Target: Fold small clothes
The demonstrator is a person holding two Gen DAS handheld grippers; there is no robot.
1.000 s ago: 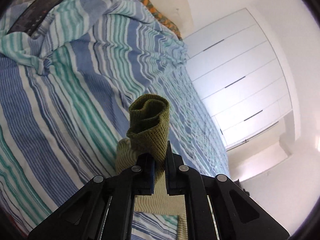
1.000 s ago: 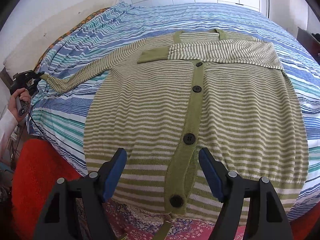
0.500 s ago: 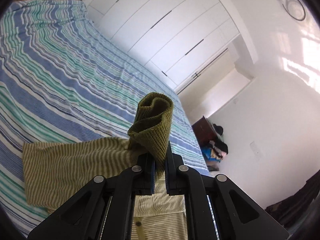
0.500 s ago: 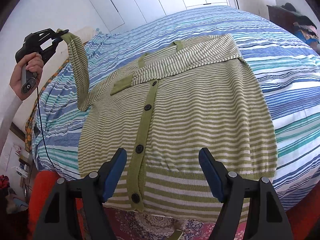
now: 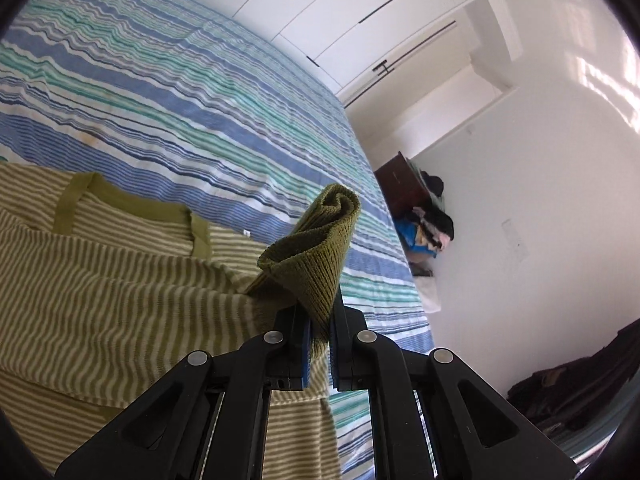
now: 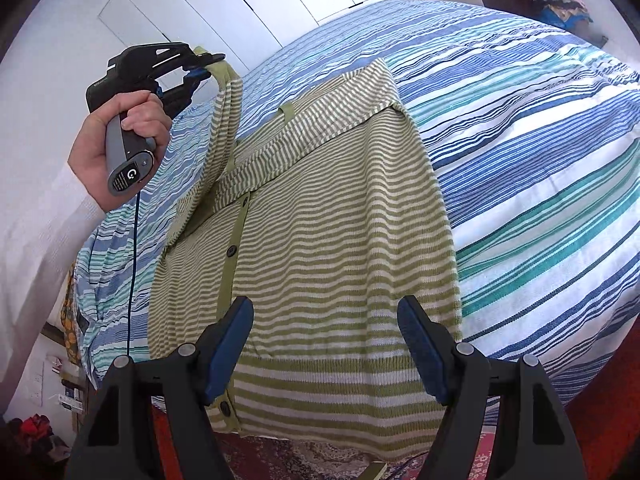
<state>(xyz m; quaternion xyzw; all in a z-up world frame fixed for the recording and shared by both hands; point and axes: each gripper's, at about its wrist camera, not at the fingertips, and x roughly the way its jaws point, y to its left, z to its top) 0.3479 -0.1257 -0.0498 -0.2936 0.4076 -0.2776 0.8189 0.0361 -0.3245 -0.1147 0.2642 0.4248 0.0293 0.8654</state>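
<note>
Left hand [image 6: 116,140] raised above the bed [image 6: 540,128], fist round the handle, left gripper [image 5: 319,334] pinched tight on the olive cuff [image 5: 316,256]. Sleeve [image 6: 222,128] hangs from it to the striped cardigan [image 6: 340,240], which lies flat, buttoned, on the bedspread. Right gripper [image 6: 326,350] hovers over the hem, fingers spread wide, holding nothing. Handle end cap [image 6: 130,174] bears a "G"; smaller print unreadable.

White wardrobe doors [image 5: 360,12], sunlit white walls [image 5: 540,160], dark wooden dresser [image 5: 404,184], red patterned rug [image 6: 304,456] beside striped bed [image 6: 540,140].
</note>
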